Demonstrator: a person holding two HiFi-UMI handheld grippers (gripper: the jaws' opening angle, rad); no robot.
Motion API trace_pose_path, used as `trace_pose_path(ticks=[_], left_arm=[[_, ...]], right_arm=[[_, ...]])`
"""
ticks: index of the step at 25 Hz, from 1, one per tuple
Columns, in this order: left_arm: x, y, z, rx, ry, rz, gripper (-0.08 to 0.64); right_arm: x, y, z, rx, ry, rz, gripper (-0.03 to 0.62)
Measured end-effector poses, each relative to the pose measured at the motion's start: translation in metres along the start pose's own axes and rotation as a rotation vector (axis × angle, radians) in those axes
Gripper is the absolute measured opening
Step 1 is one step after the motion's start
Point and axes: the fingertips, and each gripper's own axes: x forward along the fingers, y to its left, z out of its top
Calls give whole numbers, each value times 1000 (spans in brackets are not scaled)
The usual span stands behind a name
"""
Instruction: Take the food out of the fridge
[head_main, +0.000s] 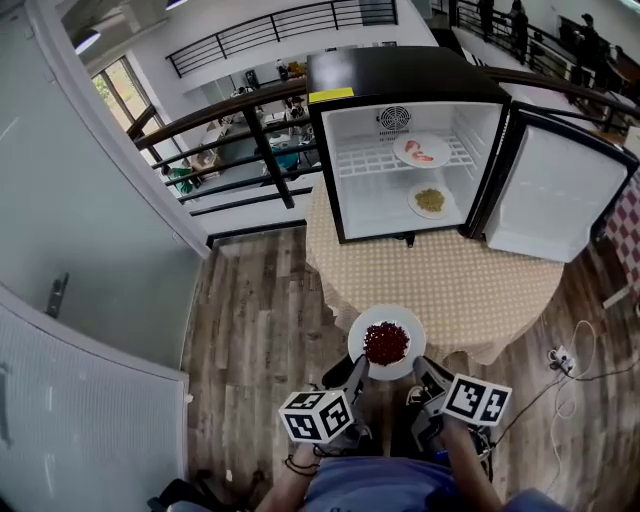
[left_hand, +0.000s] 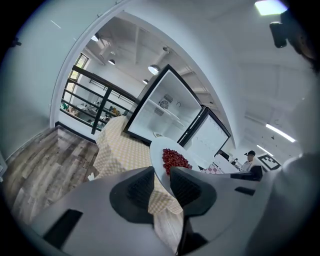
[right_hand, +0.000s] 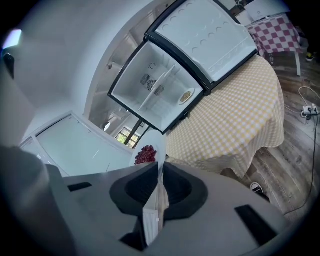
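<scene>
White plate (head_main: 361, 329) of red food (head_main: 386, 343) at my bench's (head_main: 460, 285) near edge, left gripper (head_main: 358, 369) and right gripper (head_main: 421, 369) fingers clamped on its rim, fridge (head_main: 400, 80) open behind.

Fridge (head_main: 405, 75) mouth gapes at top centre, with a straight run in over the bare checked surface (head_main: 450, 285). Its door (head_main: 560, 195) swings out right, walling off that side. Inside, the left of the wire shelf (head_main: 360, 160) and floor is free; upper plate (head_main: 421, 151) and lower plate (head_main: 430, 200) sit right. Left claw (head_main: 358, 372) and right claw (head_main: 424, 372) pinch the red-food plate (head_main: 386, 342), bottom centre.
</scene>
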Motion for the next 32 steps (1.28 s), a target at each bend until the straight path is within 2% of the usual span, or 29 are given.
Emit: trace_pose_path(ticks=[12,20,32], left_arm=[[-55,6,-26,43,34,-74,109],[-68,2,-36,64,57,-112,109],[-70,1,-33,75,60,-125,109]], right_arm=[[-34,17,-66,33,-87,-37,41],[-50,16,-83,48,-128,-64,41],[-52,23,-82,38,-148,-58,41]])
